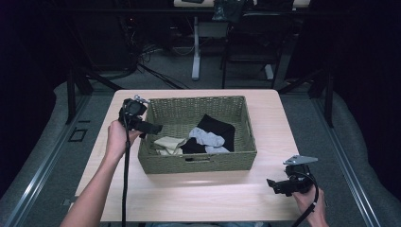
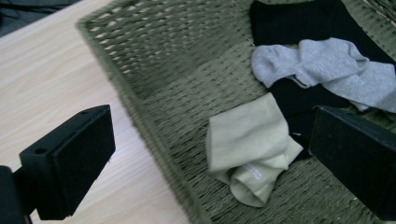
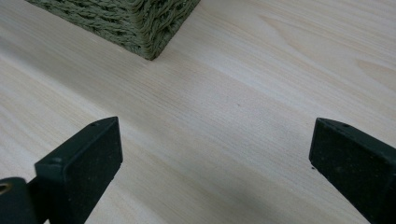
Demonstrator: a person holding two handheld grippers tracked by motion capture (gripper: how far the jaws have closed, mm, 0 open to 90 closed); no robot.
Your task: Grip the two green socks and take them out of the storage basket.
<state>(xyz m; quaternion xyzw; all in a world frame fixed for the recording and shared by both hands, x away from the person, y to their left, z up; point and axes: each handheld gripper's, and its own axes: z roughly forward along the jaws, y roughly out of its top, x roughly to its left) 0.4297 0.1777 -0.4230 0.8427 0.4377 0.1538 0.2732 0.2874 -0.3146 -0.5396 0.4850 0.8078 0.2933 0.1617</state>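
Worktop [image 1: 265,109]: pale wood, carrying one woven basket at its middle; my two arms come in from the near edge.
Basket [image 1: 198,162]: olive green wicker, rectangular, with a slot handle in its near wall; it holds a small heap of socks toward its near right part, while its far left floor is bare weave.
Black sock [image 1: 218,127]: the largest piece, spread along the basket's right side under the others.
Grey sock [image 2: 327,70]: lies crumpled across the black one, toward the right of the heap.
Beige sock [image 2: 250,144]: folded over on itself, on the basket floor near the left wall, touching the black sock's edge; it is the piece nearest my left hand.
Left gripper [image 1: 152,127]: I hold it over the basket's left rim, tilted down into the basket, fingers [image 2: 70,161] wide apart and holding nothing; in the left gripper view the beige sock sits between them but lower.
Right gripper [image 1: 274,183]: rests low over bare worktop, just off the basket's near right corner [image 3: 152,44], fingers [image 3: 81,172] wide apart and empty.
Step in hand: as I judge it, the reach to pick the beige sock out of the basket.
Next move: I should lower the left fingers past the rim, straddle the thick fold and close on cloth alone, not on the weave.
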